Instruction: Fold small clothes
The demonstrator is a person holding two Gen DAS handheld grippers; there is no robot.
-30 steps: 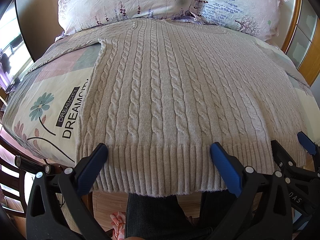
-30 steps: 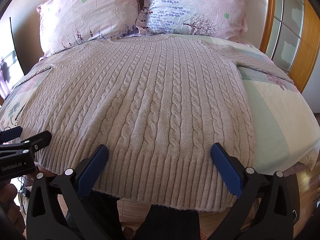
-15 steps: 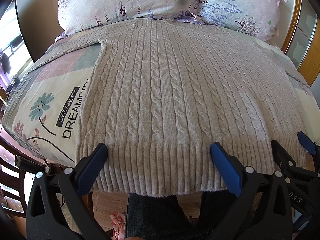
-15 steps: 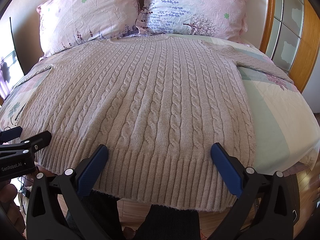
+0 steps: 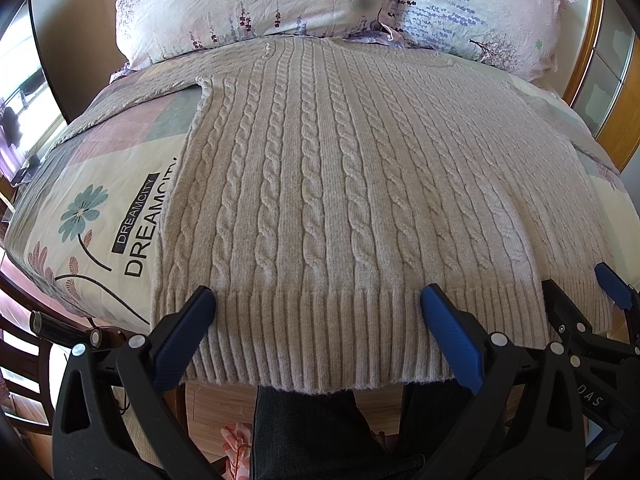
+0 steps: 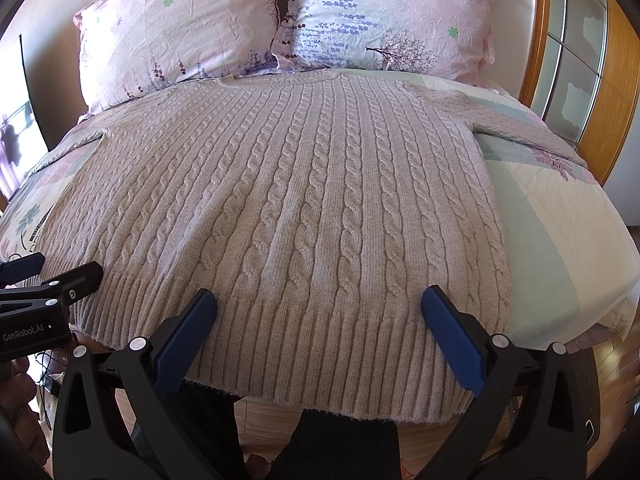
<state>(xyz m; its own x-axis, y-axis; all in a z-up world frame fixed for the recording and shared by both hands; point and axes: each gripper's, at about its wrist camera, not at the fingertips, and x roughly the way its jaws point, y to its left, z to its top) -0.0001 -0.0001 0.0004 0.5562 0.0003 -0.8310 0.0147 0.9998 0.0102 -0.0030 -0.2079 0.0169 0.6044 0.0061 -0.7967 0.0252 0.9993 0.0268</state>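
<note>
Left gripper (image 5: 318, 304) hangs over the hem with its jaws spread wide, gripping nothing. The sweater (image 5: 340, 184) lies flat on the bed (image 5: 100, 216), collar up by the pillows (image 6: 180, 28), hem drooping off the near edge. Right gripper (image 6: 319, 304) matches it, jaws released over the hem.

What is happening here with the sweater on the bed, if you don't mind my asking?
A person holds a two-finger gripper in each hand at the foot of a bed. A beige cable-knit sweater lies spread flat on the patterned quilt, neckline toward two floral pillows, sleeves out to the sides. The left gripper and right gripper are both open, poised at the ribbed hem, which hangs over the bed's edge. No fold is made yet.
</note>
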